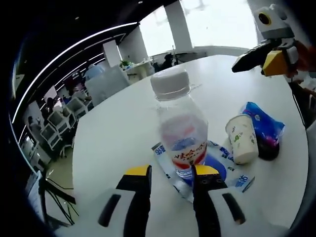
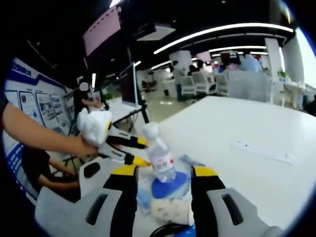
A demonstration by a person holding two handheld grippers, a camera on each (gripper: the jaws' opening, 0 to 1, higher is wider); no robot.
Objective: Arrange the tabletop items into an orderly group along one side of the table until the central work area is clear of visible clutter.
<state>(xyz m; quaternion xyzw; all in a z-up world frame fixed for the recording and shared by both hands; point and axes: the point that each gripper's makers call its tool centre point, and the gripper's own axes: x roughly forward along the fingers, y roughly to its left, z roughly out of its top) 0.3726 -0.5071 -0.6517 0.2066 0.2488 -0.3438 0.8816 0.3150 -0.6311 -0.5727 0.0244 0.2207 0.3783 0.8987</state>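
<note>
Fingers of my left gripper (image 1: 170, 178) stood spread, the water bottle (image 1: 180, 129) upright just ahead of their tips on a blue-printed packet (image 1: 220, 165) on the white desk (image 1: 113, 133). My left gripper view alone showed a paper cup (image 1: 243, 138) leaning on a blue pouch (image 1: 265, 124). Right gripper (image 2: 163, 174) fingers were spread too, framing the bottle (image 2: 159, 155) from farther back.
</note>
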